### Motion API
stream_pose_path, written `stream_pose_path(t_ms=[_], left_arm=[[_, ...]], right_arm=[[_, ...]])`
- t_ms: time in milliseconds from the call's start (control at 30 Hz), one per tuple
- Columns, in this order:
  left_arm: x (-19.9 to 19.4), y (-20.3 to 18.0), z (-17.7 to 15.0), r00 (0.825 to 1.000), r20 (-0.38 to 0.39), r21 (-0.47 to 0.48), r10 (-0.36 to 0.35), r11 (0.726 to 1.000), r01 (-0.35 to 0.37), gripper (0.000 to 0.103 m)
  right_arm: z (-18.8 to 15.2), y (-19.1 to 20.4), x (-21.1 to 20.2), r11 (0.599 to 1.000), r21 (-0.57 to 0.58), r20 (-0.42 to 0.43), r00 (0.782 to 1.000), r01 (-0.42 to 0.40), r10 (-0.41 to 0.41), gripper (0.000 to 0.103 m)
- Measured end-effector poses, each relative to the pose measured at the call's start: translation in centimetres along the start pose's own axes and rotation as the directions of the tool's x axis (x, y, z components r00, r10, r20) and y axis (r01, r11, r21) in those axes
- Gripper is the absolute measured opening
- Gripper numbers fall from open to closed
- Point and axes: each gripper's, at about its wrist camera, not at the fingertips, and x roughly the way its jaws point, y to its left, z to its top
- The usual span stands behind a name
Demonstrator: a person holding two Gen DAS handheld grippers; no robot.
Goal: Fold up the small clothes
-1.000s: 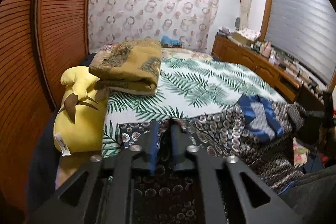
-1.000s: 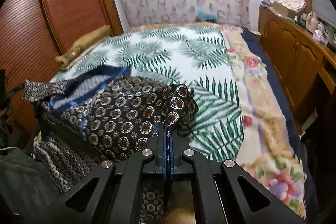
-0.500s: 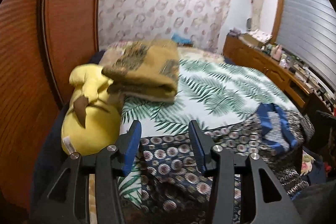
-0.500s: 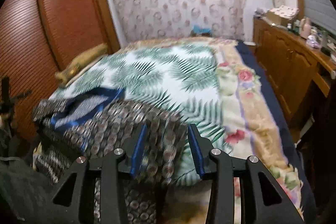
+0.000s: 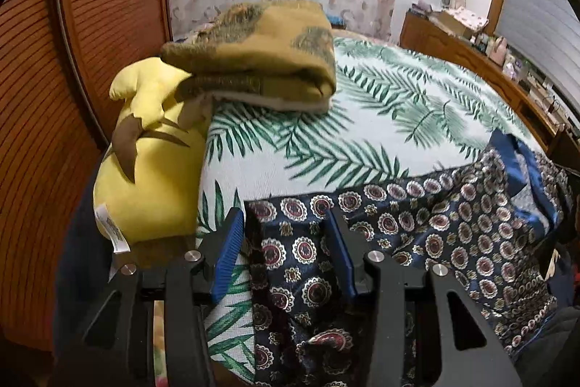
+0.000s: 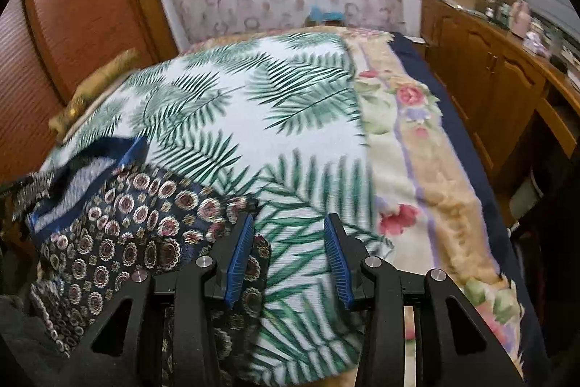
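A dark navy garment with round medallion print [image 5: 417, 242] lies spread at the near edge of the bed; its blue-trimmed part [image 5: 514, 162] is at the right. My left gripper [image 5: 286, 223] is open, its jaws apart just above the garment's left end, holding nothing. In the right wrist view the same garment [image 6: 119, 227] lies at the lower left. My right gripper [image 6: 288, 227] is open and empty, above the palm-leaf sheet [image 6: 253, 118], just past the garment's right edge.
A folded mustard blanket [image 5: 261, 53] rests on a yellow plush toy [image 5: 145, 165] at the bed's left side, by the wooden wardrobe [image 5: 83, 24]. A floral blanket [image 6: 427, 147] runs along the bed's right side. A wooden dresser [image 6: 500, 68] stands to the right.
Both grippers were shut on the garment a second ago. Both have opened and let it go, and the garment has dropped flat on the bed. Both grippers have moved slightly.
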Motion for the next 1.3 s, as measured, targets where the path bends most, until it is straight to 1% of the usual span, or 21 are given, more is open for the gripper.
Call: stream_pose_path(t_ms=[133, 233, 333, 400, 567, 733, 867, 1033, 1167, 1233, 1300], left_arm=[[0.5, -0.3, -0.3, 1.0, -0.014, 0.013, 0.009, 1.0, -0.009, 0.048], [0.6, -0.4, -0.4, 1.0, -0.015, 0.021, 0.014, 1.0, -0.014, 0.048], [0.6, -0.4, -0.4, 1.0, -0.014, 0.023, 0.017, 1.0, -0.017, 0.048], [0.7, -0.5, -0.4, 1.0, -0.016, 0.029, 0.019, 0.999, -0.018, 0.048], [0.6, -0.7, -0.3, 1.0, -0.016, 0.034, -0.004, 0.999, 0.005, 0.048], [0.9, -0.9, -0.2, 1.0, -0.012, 0.045, 0.014, 0.999, -0.014, 0.048], [1.0, -1.1, -0.2, 1.0, -0.004, 0.049, 0.024, 0.998, -0.024, 0.048], [1.0, -1.1, -0.2, 1.0, -0.005, 0.048, 0.024, 0.999, -0.023, 0.048], [1.0, -1.1, -0.2, 1.0, -0.009, 0.046, 0.02, 0.999, -0.019, 0.048], [1.0, -1.3, -0.2, 1.0, -0.01, 0.053, 0.023, 0.998, -0.023, 0.046], [1.0, -1.4, -0.2, 1.0, -0.013, 0.055, 0.02, 0.998, -0.02, 0.041]], right_arm=[[0.6, 1.1, 0.5, 0.999, -0.03, 0.003, 0.999, -0.033, 0.033, 0.042], [0.6, 1.8, -0.2, 0.996, -0.065, -0.003, 0.999, -0.054, 0.054, 0.042], [0.2, 2.6, -0.5, 0.992, -0.106, -0.012, 0.998, -0.067, 0.066, 0.042], [0.1, 2.9, -0.3, 0.99, -0.125, -0.026, 0.998, -0.064, 0.061, 0.042], [1.1, 2.5, 0.6, 0.99, -0.113, -0.036, 0.996, -0.083, 0.079, 0.043], [1.4, 2.8, 1.1, 0.99, -0.107, -0.032, 0.995, -0.095, 0.092, 0.043], [1.0, 2.7, 0.3, 0.991, -0.06, -0.001, 0.993, -0.117, 0.117, 0.044], [1.1, 3.4, 1.9, 0.993, -0.082, -0.035, 0.996, -0.079, 0.076, 0.044], [1.7, 3.3, 2.4, 0.995, -0.062, -0.026, 0.997, -0.073, 0.072, 0.044], [1.7, 3.5, 2.6, 0.996, -0.069, -0.023, 0.998, -0.064, 0.062, 0.044], [1.5, 4.1, 2.6, 0.994, -0.097, -0.022, 0.998, -0.059, 0.058, 0.032]])
